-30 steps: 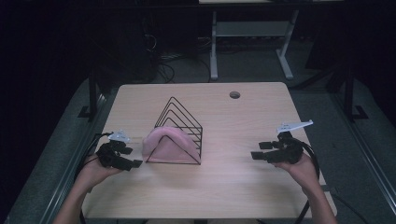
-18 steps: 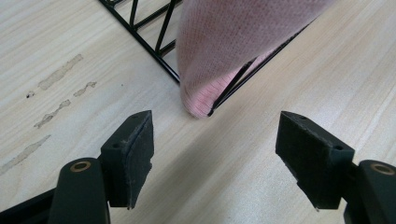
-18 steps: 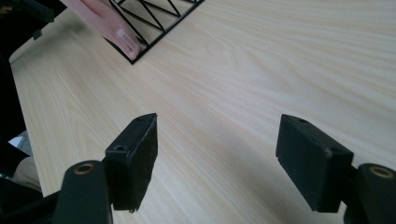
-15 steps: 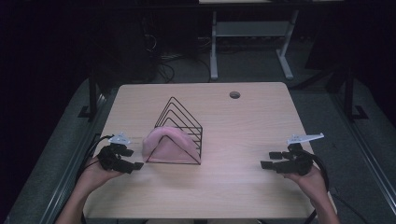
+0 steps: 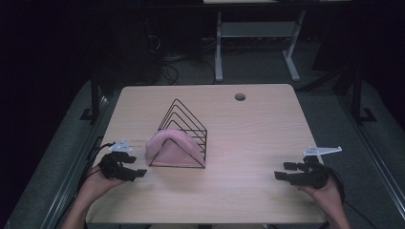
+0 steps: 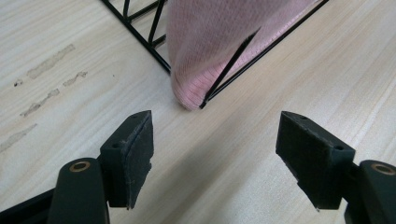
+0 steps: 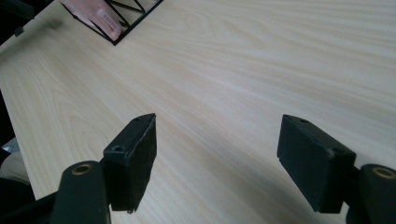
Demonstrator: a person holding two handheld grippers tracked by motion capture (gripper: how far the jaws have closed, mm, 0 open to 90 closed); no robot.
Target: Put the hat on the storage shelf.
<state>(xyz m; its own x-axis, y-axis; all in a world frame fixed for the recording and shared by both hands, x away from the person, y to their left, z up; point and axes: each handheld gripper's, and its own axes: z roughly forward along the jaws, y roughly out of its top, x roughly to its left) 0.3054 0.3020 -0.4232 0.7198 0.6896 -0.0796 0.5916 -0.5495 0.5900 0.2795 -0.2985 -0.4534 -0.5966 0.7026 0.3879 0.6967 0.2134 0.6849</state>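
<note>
High view: the right gripper (image 5: 282, 172) has drawn back toward the person's near edge of the table (image 5: 267, 124) and sunk lower than it hung a second ago, now well apart from the wire rack (image 5: 184, 131) off to its left; the left gripper (image 5: 136, 172) has barely shifted and sits just beside the rack's near corner; I judge the cloth is placed and the hands are backing off, the right one first. The pink cloth (image 5: 167, 148) lies draped inside the rack, right ahead of the left gripper.

Left gripper view: jaws spread wide, nothing between the pads, nothing touched; the cloth (image 6: 224, 42) bulges through the rack (image 6: 140, 37) wires just ahead, apart from the pads, bare tabletop beneath.

Right gripper view: jaws released and wide, empty, over bare wood; the rack (image 7: 126, 21) corner with a bit of pink cloth (image 7: 100, 16) sits far ahead, to the upper left.
</note>
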